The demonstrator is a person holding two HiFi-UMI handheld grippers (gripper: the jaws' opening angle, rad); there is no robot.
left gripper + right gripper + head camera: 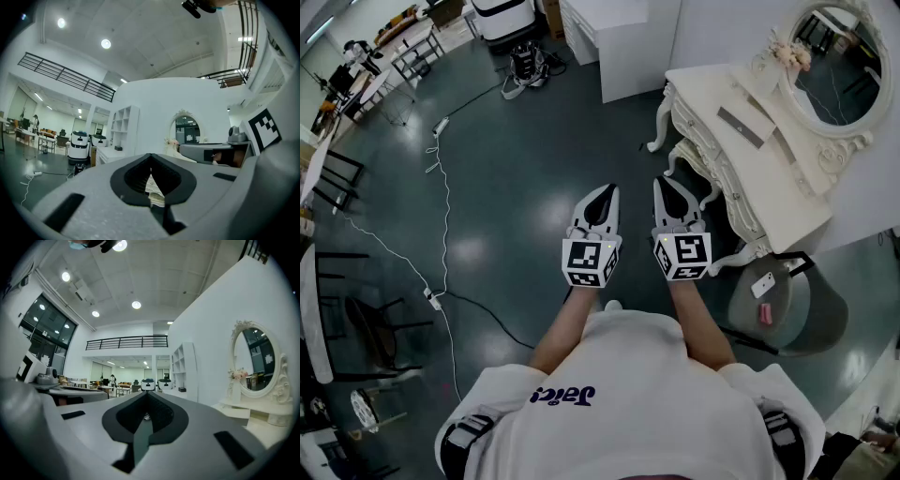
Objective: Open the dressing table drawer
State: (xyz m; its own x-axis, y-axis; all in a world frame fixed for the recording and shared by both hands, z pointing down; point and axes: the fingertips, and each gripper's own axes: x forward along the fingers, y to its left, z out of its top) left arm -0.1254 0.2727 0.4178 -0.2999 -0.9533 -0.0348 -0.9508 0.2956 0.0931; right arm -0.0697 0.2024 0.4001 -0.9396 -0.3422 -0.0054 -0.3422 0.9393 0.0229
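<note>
The cream dressing table with its oval mirror stands at the upper right of the head view; its carved front faces the grippers, and no drawer gap shows. My left gripper and right gripper are held side by side, level, over the dark floor, short of the table. Both are shut with nothing between the jaws. In the left gripper view the gripper points toward the mirror. In the right gripper view the gripper has the mirror off to its right.
A grey round stool with small items on it stands right of my right arm. A white cabinet is behind the table. Cables trail over the floor at left, with black chairs along the left edge.
</note>
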